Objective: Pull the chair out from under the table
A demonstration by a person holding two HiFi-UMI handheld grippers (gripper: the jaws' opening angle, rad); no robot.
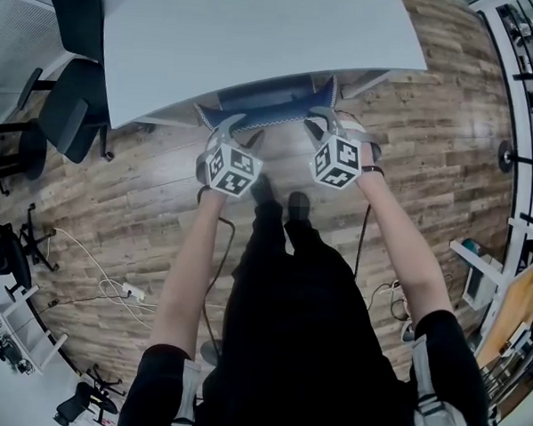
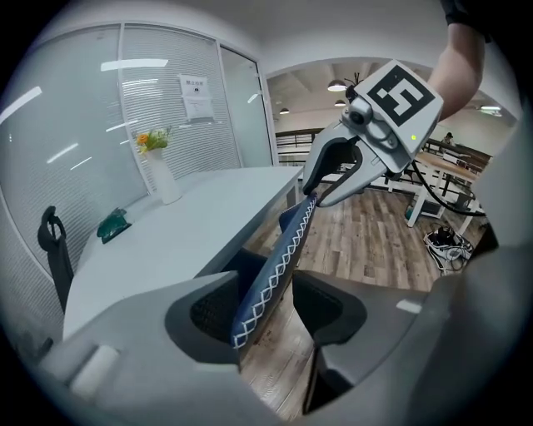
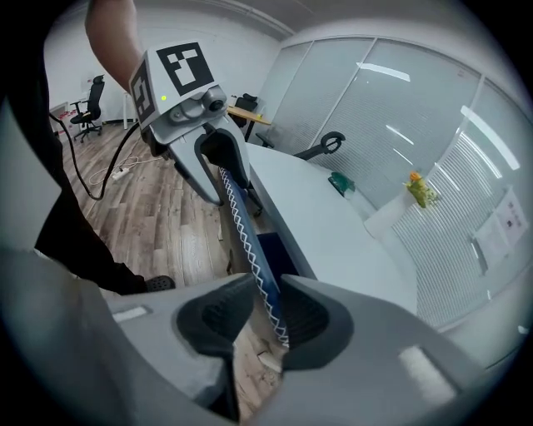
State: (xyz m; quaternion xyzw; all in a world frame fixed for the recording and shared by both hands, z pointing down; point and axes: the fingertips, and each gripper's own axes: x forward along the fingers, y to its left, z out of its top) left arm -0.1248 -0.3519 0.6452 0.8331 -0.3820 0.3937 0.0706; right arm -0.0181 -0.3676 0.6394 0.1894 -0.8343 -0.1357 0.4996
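Count: one blue chair with white zigzag stitching, one pale table, two grippers, two dark office chairs by the table's left end, one vase of flowers and one green item on the tabletop. Chair sits tucked under the table's near edge, with only its backrest showing. Left gripper straddles the backrest's top edge at the left end: jaws fairly wide, edge against one pad, sliver of floor showing before the other, so not clamped. Right gripper is at the right end: jaws narrower, both pads pressed on the stitched edge. Table edge runs just past the backrest. Near-side planks are open apart from the person's legs. Loose cables lie near left, well apart from the chair.
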